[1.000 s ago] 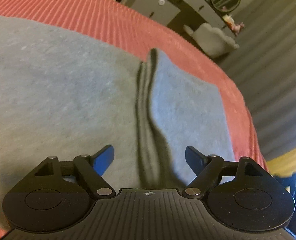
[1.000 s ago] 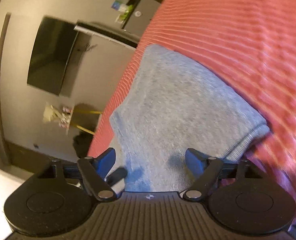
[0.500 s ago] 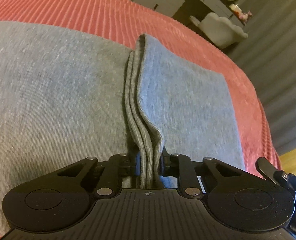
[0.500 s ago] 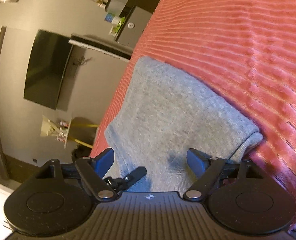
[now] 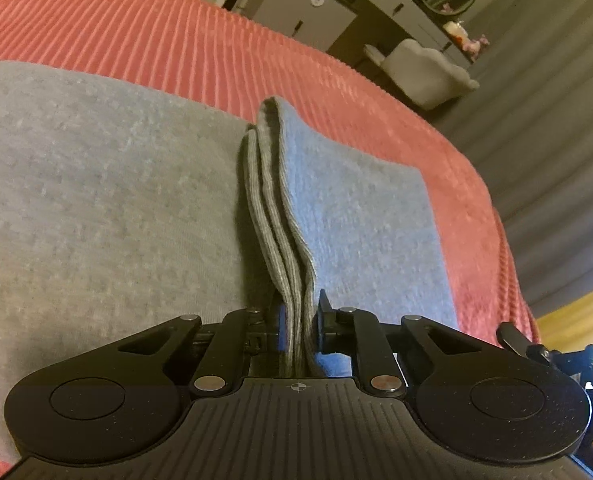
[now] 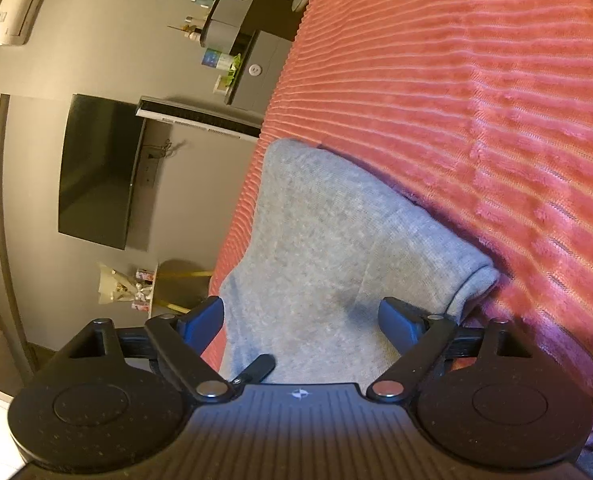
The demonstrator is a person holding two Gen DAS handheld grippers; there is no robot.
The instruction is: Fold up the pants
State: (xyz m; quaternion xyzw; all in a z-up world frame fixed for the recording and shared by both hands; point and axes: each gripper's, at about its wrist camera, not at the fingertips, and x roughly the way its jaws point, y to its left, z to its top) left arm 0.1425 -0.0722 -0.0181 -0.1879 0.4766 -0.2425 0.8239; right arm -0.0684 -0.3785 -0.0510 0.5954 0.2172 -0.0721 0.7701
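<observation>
Grey knit pants (image 5: 96,200) lie folded on a red ribbed bedspread (image 5: 176,40). My left gripper (image 5: 300,328) is shut on their stacked ribbed edge (image 5: 272,220), which stands up in several layers between the pads, lifted slightly off the flat cloth. In the right wrist view another folded part of the pants (image 6: 328,240) lies near the bed's edge, its ribbed cuff (image 6: 472,284) on the right. My right gripper (image 6: 300,320) hovers over it with its jaws opening. The fabric lies below and between its fingers, and neither pad presses on it.
The bedspread (image 6: 476,120) ends just left of the pants, with floor below. Beyond the bed stand a grey cabinet (image 5: 308,12), a pale chair (image 5: 420,72) and a wall-mounted dark screen (image 6: 96,168). A curtain (image 5: 544,140) hangs on the right.
The left jaws, wide open a second ago, closed on the pants' layered edge and raised it a little. The right gripper rolled somewhat and its jaws spread slightly wider.
</observation>
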